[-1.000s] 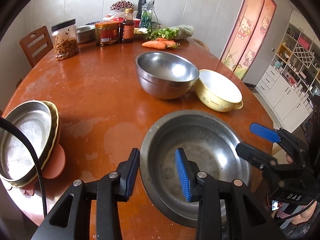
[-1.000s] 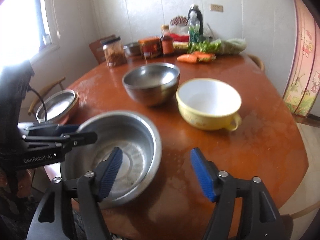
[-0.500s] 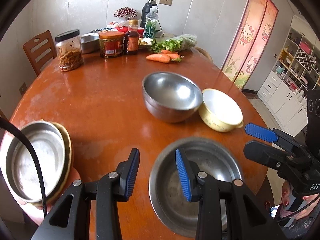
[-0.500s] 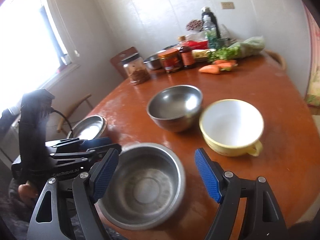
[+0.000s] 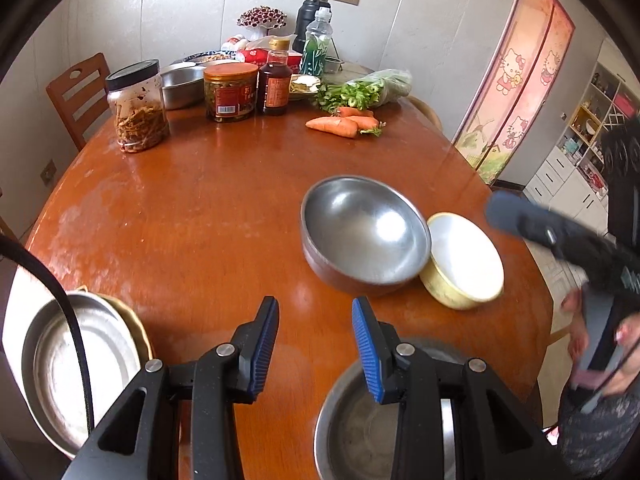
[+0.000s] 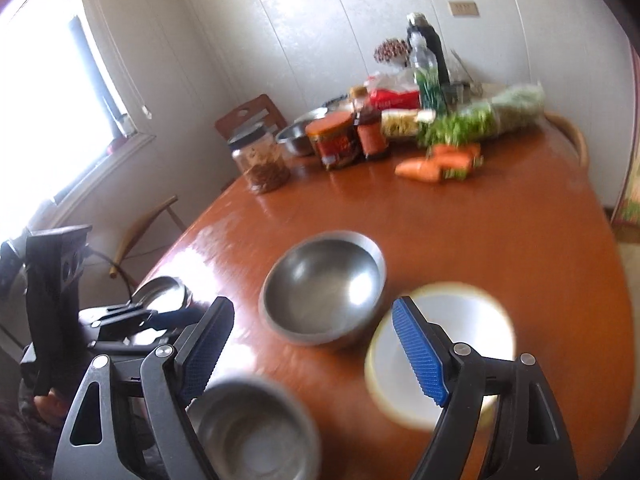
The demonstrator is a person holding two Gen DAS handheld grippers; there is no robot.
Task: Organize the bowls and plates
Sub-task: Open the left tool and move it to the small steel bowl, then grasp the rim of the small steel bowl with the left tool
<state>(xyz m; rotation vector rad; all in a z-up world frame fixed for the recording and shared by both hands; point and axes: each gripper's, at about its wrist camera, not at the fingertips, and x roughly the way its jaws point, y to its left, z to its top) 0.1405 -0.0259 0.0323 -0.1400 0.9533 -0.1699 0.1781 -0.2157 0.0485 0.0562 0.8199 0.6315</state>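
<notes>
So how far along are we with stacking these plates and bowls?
Done: steel plate sits nested on another at the table's left edge. In hand: nothing; left gripper and right gripper are open, the right's jaws just widening. Left: wide steel bowl, deep steel bowl, yellow bowl remain separate.

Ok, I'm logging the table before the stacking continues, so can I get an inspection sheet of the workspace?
Surface: round brown table, glossy, with pale worn patches.
Job's things: deep steel bowl touching the yellow bowl; wide steel bowl at the near edge; steel plate nested in a yellow plate at the left edge.
Clutter: jars, sauce bottle, carrots and greens at the far side.
Grippers: left gripper open, holding nothing; right gripper open, jaws just been opening, nothing between the fingers.
Cables: black cable crossing over the steel plate.
Surroundings: wooden chair, white panelled wall, bright window.
</notes>
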